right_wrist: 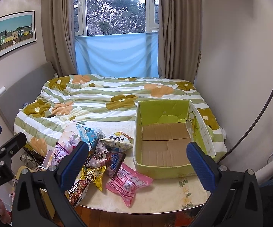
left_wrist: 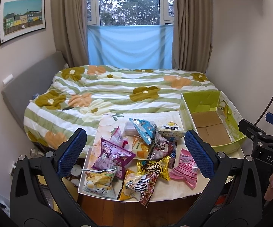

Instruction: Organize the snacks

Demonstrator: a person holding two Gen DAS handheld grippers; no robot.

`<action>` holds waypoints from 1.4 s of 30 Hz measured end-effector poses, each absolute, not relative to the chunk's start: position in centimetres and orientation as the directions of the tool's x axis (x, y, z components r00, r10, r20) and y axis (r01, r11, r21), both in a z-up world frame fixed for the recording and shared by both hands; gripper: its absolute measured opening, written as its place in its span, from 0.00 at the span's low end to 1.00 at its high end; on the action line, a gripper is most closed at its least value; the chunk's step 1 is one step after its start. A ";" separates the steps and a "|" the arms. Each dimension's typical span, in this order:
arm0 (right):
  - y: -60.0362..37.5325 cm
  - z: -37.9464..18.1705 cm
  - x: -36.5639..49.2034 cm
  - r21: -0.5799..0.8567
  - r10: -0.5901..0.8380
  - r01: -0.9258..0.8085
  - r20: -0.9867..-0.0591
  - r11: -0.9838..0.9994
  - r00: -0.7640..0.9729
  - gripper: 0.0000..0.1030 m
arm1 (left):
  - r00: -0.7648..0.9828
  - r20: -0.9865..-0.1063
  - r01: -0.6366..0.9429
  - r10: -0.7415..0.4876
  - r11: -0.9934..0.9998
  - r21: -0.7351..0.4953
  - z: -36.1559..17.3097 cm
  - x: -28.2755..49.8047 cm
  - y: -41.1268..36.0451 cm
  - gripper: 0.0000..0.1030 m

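A pile of snack packets (left_wrist: 136, 155) lies on a small table (left_wrist: 174, 193) at the foot of the bed: purple (left_wrist: 113, 155), pink (left_wrist: 185, 168), yellow (left_wrist: 155, 168), blue (left_wrist: 144, 130) and others. An empty green cardboard box (left_wrist: 212, 119) stands at the table's right. My left gripper (left_wrist: 135, 153) is open and empty, held above the pile. My right gripper (right_wrist: 138, 164) is open and empty, between the pile (right_wrist: 98, 158) and the box (right_wrist: 170, 132). The pink packet (right_wrist: 127, 183) lies just below it.
A bed with a flowered green-striped duvet (left_wrist: 117, 92) lies behind the table. Walls stand close on the left and right. A black curved stand (right_wrist: 259, 117) rises at the right. Wooden floor (right_wrist: 136, 217) shows under the table's near edge.
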State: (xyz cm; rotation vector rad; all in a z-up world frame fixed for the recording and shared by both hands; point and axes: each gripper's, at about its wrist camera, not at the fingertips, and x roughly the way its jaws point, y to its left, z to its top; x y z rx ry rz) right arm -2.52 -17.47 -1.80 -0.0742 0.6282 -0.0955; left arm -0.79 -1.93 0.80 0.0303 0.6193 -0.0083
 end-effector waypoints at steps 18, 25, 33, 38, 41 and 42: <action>-17.3 -2.2 -3.1 -0.093 -0.098 0.054 -0.579 0.994 0.809 1.00 | 0.818 -0.576 0.010 0.007 1.000 0.026 0.5 -0.9 -1.8 0.99; -17.8 -2.4 -3.2 -0.080 -0.103 0.069 -0.576 0.994 0.811 1.00 | 0.813 -0.582 0.000 0.015 1.000 0.025 0.1 -1.2 -1.2 0.99; -19.7 -5.6 -2.7 -0.046 -0.069 0.051 -0.655 0.998 0.752 1.00 | 0.734 -0.679 -0.014 0.014 1.000 0.006 -4.1 0.2 -0.2 0.99; -21.7 -9.4 -1.3 0.030 -0.006 0.042 -0.734 0.999 0.680 1.00 | 0.671 -0.741 0.021 0.015 0.999 0.038 -8.1 0.5 -1.4 0.99; -22.4 -11.9 -0.8 0.065 0.026 0.037 -0.767 0.997 0.641 1.00 | 0.647 -0.762 0.058 0.021 0.995 0.077 -10.5 0.7 -2.3 0.99; -22.4 -12.6 -0.6 0.067 0.030 0.036 -0.774 0.997 0.633 1.00 | 0.635 -0.772 0.073 0.022 0.993 0.088 -11.7 0.7 -2.7 0.99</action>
